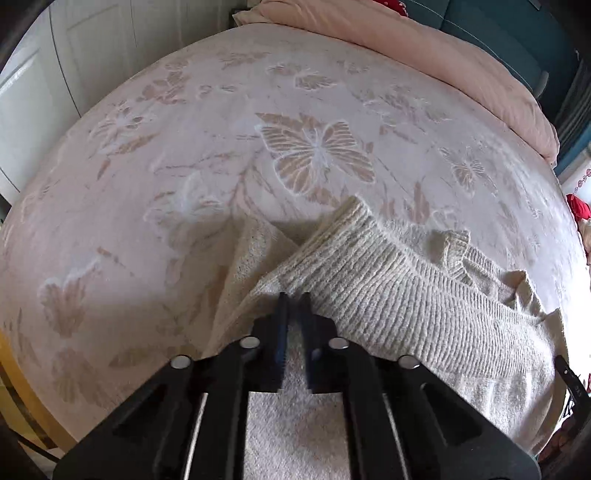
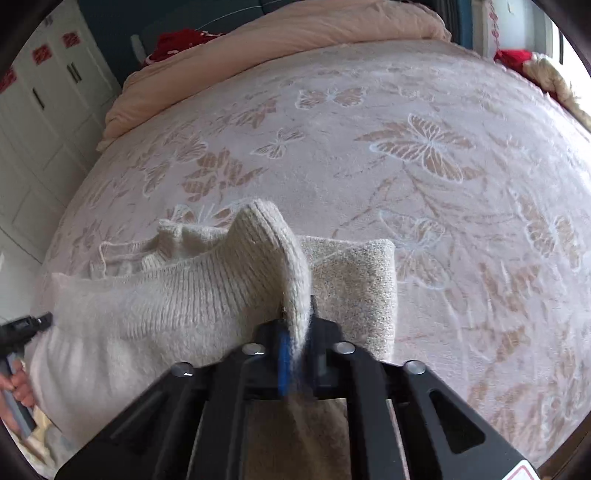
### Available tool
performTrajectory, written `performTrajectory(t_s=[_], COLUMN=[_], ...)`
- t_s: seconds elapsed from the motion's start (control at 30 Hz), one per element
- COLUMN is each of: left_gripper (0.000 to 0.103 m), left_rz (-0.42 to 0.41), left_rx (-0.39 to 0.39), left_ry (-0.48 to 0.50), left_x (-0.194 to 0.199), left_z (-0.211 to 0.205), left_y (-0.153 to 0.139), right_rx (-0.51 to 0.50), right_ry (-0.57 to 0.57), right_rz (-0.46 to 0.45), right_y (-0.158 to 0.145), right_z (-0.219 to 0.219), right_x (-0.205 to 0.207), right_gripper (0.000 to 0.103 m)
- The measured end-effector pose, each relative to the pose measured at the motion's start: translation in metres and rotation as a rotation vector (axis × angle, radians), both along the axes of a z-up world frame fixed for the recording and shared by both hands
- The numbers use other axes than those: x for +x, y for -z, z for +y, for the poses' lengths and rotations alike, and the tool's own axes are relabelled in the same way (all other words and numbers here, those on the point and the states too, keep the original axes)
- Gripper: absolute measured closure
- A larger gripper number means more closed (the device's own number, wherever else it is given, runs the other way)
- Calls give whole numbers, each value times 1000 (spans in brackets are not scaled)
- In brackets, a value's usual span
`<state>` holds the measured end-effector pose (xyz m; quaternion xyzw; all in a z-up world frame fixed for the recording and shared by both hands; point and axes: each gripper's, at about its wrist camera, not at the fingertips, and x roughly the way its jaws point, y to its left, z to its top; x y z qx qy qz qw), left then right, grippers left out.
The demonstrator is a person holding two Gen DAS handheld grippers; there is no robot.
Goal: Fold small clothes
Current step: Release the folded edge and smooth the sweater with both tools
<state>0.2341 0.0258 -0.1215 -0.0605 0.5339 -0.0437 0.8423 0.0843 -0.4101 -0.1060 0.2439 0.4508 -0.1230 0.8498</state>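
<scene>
At the near edge of the bed: black left gripper (image 1: 294, 295), blue-padded jaws pressed together on a fold of the cream ribbed-knit sweater (image 1: 406, 295), fabric bunched between and below the fingers. Likewise the black right gripper (image 2: 297, 317), jaws pinched on a raised ridge of the same cream knit (image 2: 177, 291), cloth trailing down between the pads. Sweater stretched between the two tools, ribbed hem lifted into a peak, remainder sagging onto the bedcover. In the right wrist view, at far left, tip of the other gripper beside the knit, with fingers of a hand (image 2: 20, 384) wrapped round its handle. Just beyond the lifted hem, a folded part of the sweater flat on the cover, a small frilled edge (image 1: 456, 245) next to it. Under all of it, pale pink plush bedspread with tan butterfly pattern (image 1: 314, 155). Farther back, a rolled peach-pink duvet (image 2: 295, 33) along the far side. Beyond that, white panelled wardrobe doors (image 2: 44, 110) and something red (image 2: 177, 40) against a dark teal wall.
</scene>
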Motion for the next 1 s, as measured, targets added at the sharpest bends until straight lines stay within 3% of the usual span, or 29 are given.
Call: performTrajectory(t_s=[0.07, 0.13, 0.23, 0.27, 0.33, 0.4, 0.47, 0.53, 0.57, 0.6, 0.7, 0.73, 0.77, 0.8, 0.87, 0.9, 0.97, 1.0], left_gripper=[102, 102, 101, 101, 101, 98, 89, 76, 72, 70, 70, 70, 70, 71, 70, 70, 70, 70], left_rz=[-48, -72, -10, -22, -29, -46, -94, -116, -106, -86, -25, -42, -62, -69, -58, -56, -65, -70], left_rx=[-25, 17, 55, 56, 55, -35, -102, -136, -138, -130, -26, -23, -24, -17, -32, -31, -8, 6], left_ry=[-6, -11, -8, -11, -11, 3, 57, 141, 177, 218, 235, 226, 224, 226, 228, 227, 222, 218], left_x=[2, 9, 25, 25, 20, 3, -23, -50, -56, -65, -73, -73, -74, -74, -72, -72, -71, -72], left_z=[4, 5, 4, 5, 5, 6, -6, -33, -46, -62, -88, -85, -82, -80, -76, -76, -79, -82], left_y=[-9, -6, 21, 22, 8, -15, -40, -51, -48, -39, 2, 8, 9, 8, 7, 8, 10, 10], right_rx=[-31, -45, 17, 27, 5, -41, -46, 9, 44, 67, -55, -84, -47, 6, 3, -10, -61, -43], right_ry=[29, 54, 30, 42, 80, 78, -9, -116, -167, -224, -305, -270, -219, -154, -57, -59, -98, -103], right_rz=[-98, -128, 60, 44, -25, -114, -158, -174, -169, -156, -82, -51, -42, -66, -116, -114, 23, 30], right_y=[-25, -28, 28, 30, 5, -27, -46, -46, -43, -36, -7, 4, 9, 5, -13, -15, 11, 19], right_z=[0, -12, -29, -29, -23, -5, 28, 69, 88, 110, 148, 141, 126, 108, 87, 82, 76, 72], right_x=[-12, -14, 8, 6, -6, -24, -32, -31, -28, -23, -17, -22, -30, -44, -69, -75, -70, -72], right_gripper=[97, 97, 94, 94, 83, 79, 83, 93, 101, 102, 103, 103, 103, 103, 103, 103, 103, 103])
